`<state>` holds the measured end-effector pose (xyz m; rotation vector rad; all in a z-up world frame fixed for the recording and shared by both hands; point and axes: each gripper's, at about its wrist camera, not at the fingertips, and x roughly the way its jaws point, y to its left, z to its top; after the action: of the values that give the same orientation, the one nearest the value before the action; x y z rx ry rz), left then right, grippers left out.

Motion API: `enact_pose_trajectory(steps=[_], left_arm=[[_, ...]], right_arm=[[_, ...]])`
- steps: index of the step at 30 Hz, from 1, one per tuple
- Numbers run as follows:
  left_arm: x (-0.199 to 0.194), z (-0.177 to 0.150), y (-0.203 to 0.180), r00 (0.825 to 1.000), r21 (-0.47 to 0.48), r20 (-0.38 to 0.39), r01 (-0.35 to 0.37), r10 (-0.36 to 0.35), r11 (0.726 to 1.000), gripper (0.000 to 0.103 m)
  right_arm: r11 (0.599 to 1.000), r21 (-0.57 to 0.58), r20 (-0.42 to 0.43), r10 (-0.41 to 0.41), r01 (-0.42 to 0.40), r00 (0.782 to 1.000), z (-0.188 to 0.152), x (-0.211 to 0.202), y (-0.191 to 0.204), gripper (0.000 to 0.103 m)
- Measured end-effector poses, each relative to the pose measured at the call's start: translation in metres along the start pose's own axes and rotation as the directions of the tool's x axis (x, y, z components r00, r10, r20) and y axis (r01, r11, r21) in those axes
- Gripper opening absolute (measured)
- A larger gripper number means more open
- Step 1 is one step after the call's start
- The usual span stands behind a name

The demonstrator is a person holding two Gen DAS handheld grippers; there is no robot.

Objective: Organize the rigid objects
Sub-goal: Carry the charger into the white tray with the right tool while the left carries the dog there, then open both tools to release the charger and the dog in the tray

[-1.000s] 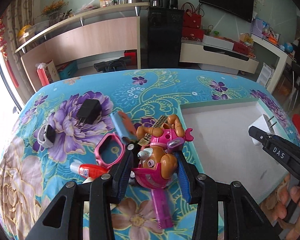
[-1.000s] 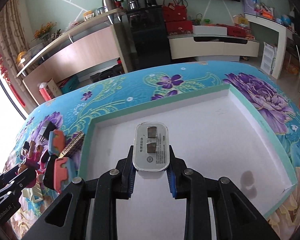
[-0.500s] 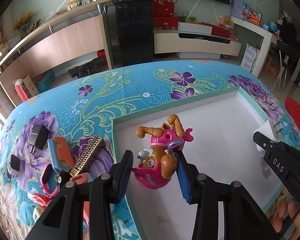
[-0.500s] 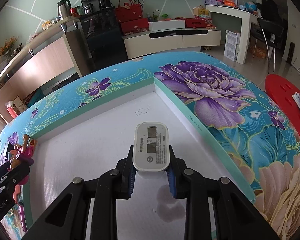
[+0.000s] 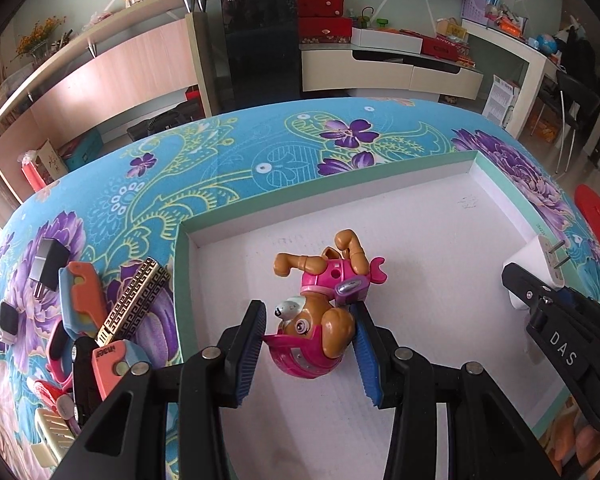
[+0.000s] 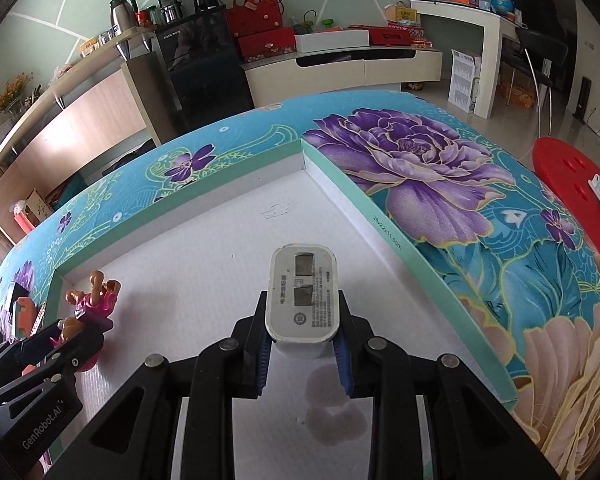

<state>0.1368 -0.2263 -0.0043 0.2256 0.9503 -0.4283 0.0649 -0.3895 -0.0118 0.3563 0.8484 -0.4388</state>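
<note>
My left gripper [image 5: 308, 336] is shut on a pink and brown toy dog [image 5: 320, 312] and holds it over the left part of the white tray [image 5: 420, 240]. My right gripper [image 6: 302, 336] is shut on a white plug charger [image 6: 302, 300] and holds it over the tray's right part. The right gripper also shows in the left wrist view [image 5: 540, 300], with the charger [image 5: 540, 264] near the tray's right wall. The left gripper with the toy dog [image 6: 94, 300] shows at the left in the right wrist view.
The tray has a low green rim [image 6: 384, 224] and lies on a blue flowered cloth [image 5: 220, 168]. Left of the tray lies a heap of small things: a black charger [image 5: 48, 268], a comb [image 5: 134, 300], an orange and blue piece [image 5: 80, 296], a watch [image 5: 6, 320].
My left gripper has carried the toy dog from the heap on the cloth to over the tray. My right gripper has moved right across the tray with the charger.
</note>
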Motion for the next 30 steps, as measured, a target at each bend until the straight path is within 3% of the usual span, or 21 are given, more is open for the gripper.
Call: enact_pose_trajectory(steps=[6,11,16,23,25,30], left_arm=[[-0.003,0.001,0.005,1.0,-0.02,0.003,-0.002,0.002,1.0,0.047],[-0.011,0.002,0.009,1.0,-0.036,0.025,0.001,0.0,0.999,0.061],[-0.02,0.003,0.017,0.999,-0.057,0.044,-0.013,0.015,0.998,0.069],[-0.033,0.002,0.038,0.995,-0.107,0.087,-0.044,0.053,0.993,0.092],[-0.034,0.001,0.045,0.994,-0.127,0.094,-0.05,0.062,0.991,0.098],[-0.034,-0.002,0.062,0.989,-0.161,0.105,-0.089,0.107,0.983,0.103]], right_arm=[[1.0,-0.003,0.004,0.003,-0.003,1.0,0.001,-0.002,0.001,0.029],[1.0,-0.014,0.006,0.008,-0.008,1.0,0.002,-0.004,0.004,0.034],[1.0,-0.011,0.025,0.011,-0.011,1.0,0.004,-0.012,0.004,0.051],[1.0,-0.003,0.032,0.027,-0.027,0.999,0.005,-0.016,0.004,0.059],[0.999,-0.002,0.027,0.041,-0.041,0.999,0.005,-0.015,0.005,0.076],[0.998,-0.023,0.029,0.059,-0.058,0.998,0.004,-0.017,0.012,0.079]])
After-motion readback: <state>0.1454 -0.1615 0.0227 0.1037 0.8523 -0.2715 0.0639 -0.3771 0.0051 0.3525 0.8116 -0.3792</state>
